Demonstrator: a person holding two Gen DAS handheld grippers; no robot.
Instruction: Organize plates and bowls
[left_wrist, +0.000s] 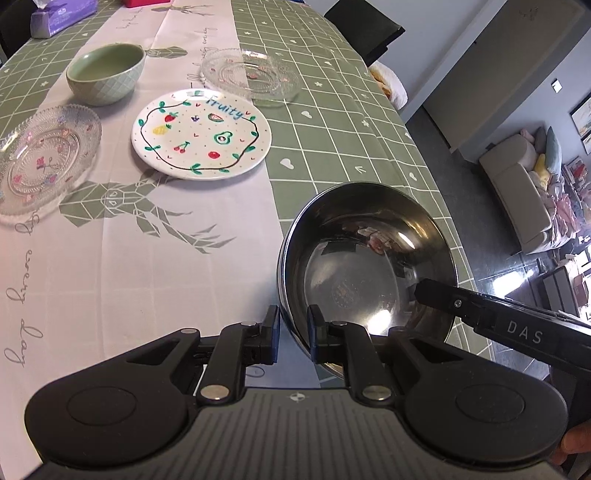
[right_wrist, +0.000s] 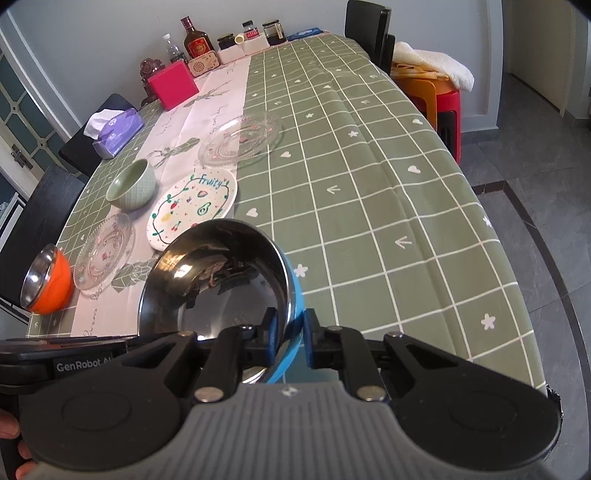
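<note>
1. Progress looks early, in my judgement: no two dishes are stacked or grouped, and every piece lies apart on the table.
2. Both tongs grip one steel bowl with a blue outside, held near the table's near edge. The left tongs pinch its rim on one side, one pad inside and one outside; the right tongs clamp the opposite rim the same way.
3. Whether the bowl rests on the cloth or is lifted just clear of it, I cannot tell.
4. Left to sort: the white fruit plate in the middle, a glass plate beyond it, a second glass plate towards the left edge, and a green bowl behind the fruit plate.
5. An orange bowl with a steel inside sits at the table's left edge, just beside the second glass plate.
6. Likely remaining work, as I judge it: nest the bowls, stack the plates.
7. Surface: a green checked tablecloth with a pale runner showing deer shapes and script, slightly creased.
8. At the far end stand a tissue box, a red box, a bottle and small jars.
9. Around it: dark chairs, a stool carrying a white towel, grey tiled floor, and a sofa in the next room.
</note>
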